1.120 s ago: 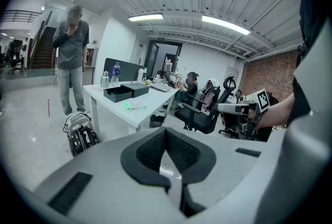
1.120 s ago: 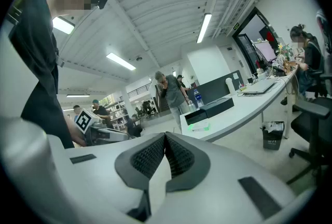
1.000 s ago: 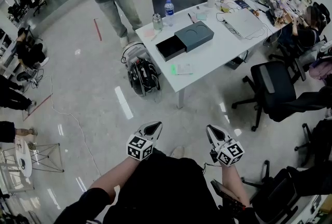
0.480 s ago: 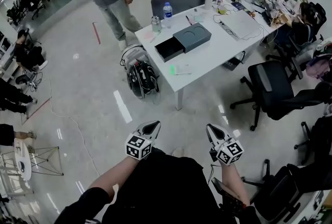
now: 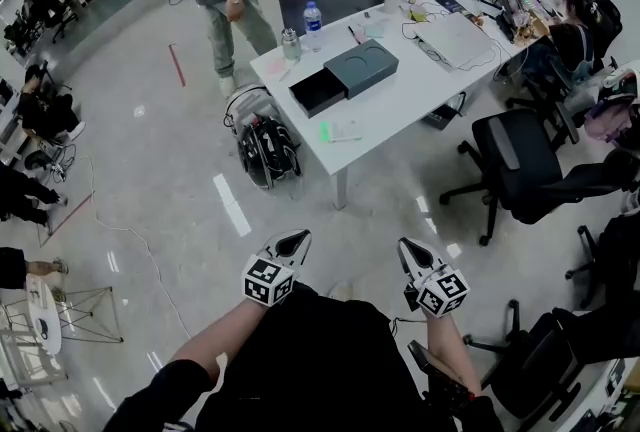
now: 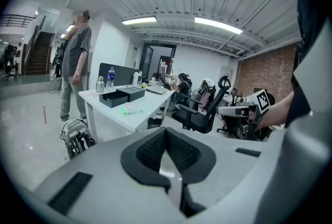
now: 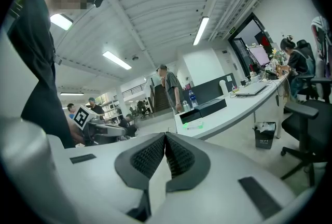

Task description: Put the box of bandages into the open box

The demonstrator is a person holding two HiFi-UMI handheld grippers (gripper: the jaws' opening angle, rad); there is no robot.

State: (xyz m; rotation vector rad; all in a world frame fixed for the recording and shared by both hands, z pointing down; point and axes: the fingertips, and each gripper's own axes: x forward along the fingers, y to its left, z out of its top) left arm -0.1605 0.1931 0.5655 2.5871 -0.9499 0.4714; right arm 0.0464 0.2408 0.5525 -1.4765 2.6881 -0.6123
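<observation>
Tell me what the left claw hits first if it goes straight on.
Nothing close to the left claw; across open floor, probably the white table at its near end by the green box, though depth is unclear.

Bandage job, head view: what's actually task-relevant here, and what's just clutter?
Job: box of bandages on the white table; open box, apart from it; left gripper and right gripper, both shut, empty.
Lying about: water bottle, flask, laptop, backpack on the floor, office chair.
</observation>
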